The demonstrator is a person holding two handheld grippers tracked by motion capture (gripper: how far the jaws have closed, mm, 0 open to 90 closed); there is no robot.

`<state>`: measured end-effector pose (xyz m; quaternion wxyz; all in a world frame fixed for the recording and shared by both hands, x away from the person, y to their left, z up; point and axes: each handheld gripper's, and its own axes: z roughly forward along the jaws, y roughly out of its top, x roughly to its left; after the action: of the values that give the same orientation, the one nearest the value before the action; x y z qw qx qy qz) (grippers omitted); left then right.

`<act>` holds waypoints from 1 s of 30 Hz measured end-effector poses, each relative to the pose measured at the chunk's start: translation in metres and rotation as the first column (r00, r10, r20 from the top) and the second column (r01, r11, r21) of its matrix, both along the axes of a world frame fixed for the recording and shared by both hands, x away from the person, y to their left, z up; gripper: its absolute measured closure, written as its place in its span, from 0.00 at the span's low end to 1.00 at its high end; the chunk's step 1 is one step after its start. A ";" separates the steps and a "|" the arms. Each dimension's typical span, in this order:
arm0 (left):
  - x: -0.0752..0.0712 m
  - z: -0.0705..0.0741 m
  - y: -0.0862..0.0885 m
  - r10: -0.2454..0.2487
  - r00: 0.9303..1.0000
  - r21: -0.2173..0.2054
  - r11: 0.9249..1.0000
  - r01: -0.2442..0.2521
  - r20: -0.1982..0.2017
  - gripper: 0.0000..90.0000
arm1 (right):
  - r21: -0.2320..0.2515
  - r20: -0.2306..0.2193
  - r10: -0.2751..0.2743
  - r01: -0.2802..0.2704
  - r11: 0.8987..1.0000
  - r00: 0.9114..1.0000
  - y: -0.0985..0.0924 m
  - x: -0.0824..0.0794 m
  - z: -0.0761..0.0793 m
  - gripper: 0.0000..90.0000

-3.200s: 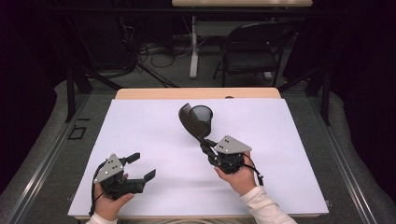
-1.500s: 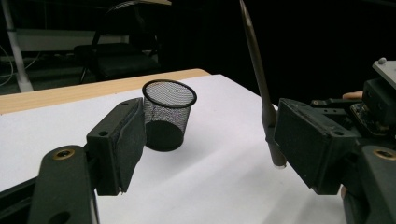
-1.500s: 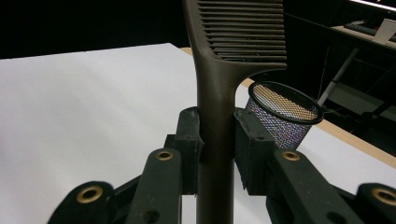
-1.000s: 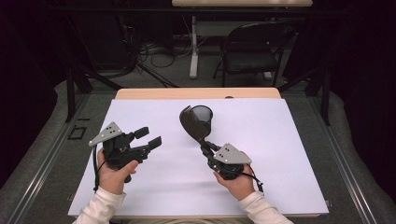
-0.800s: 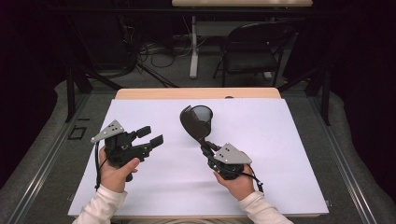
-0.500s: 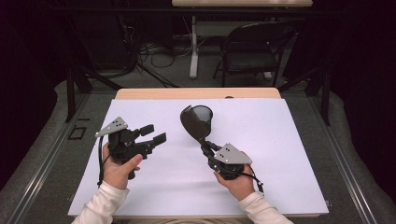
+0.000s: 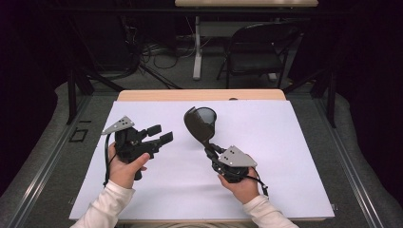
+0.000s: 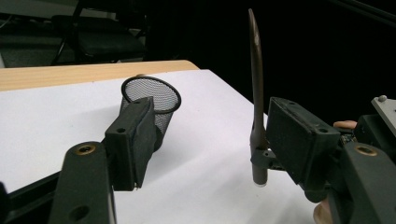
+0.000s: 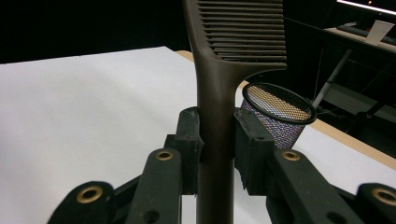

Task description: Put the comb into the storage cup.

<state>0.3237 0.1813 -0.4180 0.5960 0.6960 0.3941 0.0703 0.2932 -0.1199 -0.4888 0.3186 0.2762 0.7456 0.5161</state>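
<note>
A dark brown comb (image 7: 196,125) stands tilted up from my right gripper (image 7: 211,151), which is shut on its handle (image 9: 215,140). The comb's teeth (image 9: 243,32) rise above the jaws. Just behind the comb, a black mesh cup (image 7: 208,115) stands on the white sheet (image 7: 285,142). My left gripper (image 7: 160,134) hovers left of the comb and points right at it. Its jaws have just been closing but still stand apart with nothing between them. In the left gripper view the comb (image 8: 256,93) stands edge-on beyond the right jaw, the cup (image 8: 152,98) behind the left one.
The white sheet covers a wooden table (image 7: 199,95). Beyond the far edge stand a dark chair (image 7: 259,52) and a table leg with cables on the floor. Bare sheet lies to the right and in front of both hands.
The left hand has moved away from the near edge and to the right, toward the comb, and its jaws have narrowed a little. The right gripper keeps the comb in place.
</note>
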 end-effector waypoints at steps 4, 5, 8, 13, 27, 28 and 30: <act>0.001 0.002 -0.002 -0.006 1.000 0.011 1.000 0.006 -0.006 0.39 | 0.002 0.000 -0.001 0.001 1.000 1.000 0.000 0.000 0.000 0.81; 0.001 0.002 -0.002 -0.007 1.000 0.012 1.000 0.007 -0.006 0.39 | 0.001 0.000 -0.002 0.002 1.000 1.000 0.000 0.000 0.000 0.81; 0.002 0.004 -0.004 -0.011 1.000 0.012 1.000 0.011 -0.001 0.39 | 0.002 0.000 -0.003 0.003 1.000 1.000 0.000 0.000 0.000 0.81; 0.002 0.006 -0.007 -0.010 1.000 0.014 1.000 0.010 0.005 0.39 | 0.001 0.001 -0.003 0.003 1.000 1.000 0.000 0.000 -0.001 0.81; 0.009 0.011 -0.018 -0.033 0.999 0.016 0.999 0.033 -0.017 0.44 | -0.001 0.002 -0.003 0.003 1.000 1.000 0.001 0.000 -0.001 0.81; 0.010 0.012 -0.019 -0.037 0.999 0.017 0.999 0.037 -0.018 0.45 | 0.000 0.001 -0.003 0.003 1.000 1.000 0.001 0.000 -0.001 0.81; 0.011 0.012 -0.021 -0.044 0.999 0.016 0.999 0.044 -0.020 0.46 | -0.001 0.001 -0.003 0.003 1.000 1.000 0.001 0.000 -0.001 0.81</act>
<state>0.3346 0.1601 -0.4060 0.5877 0.7102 0.3839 0.0534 0.2929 -0.1188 -0.4902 0.3199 0.2770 0.7451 0.5155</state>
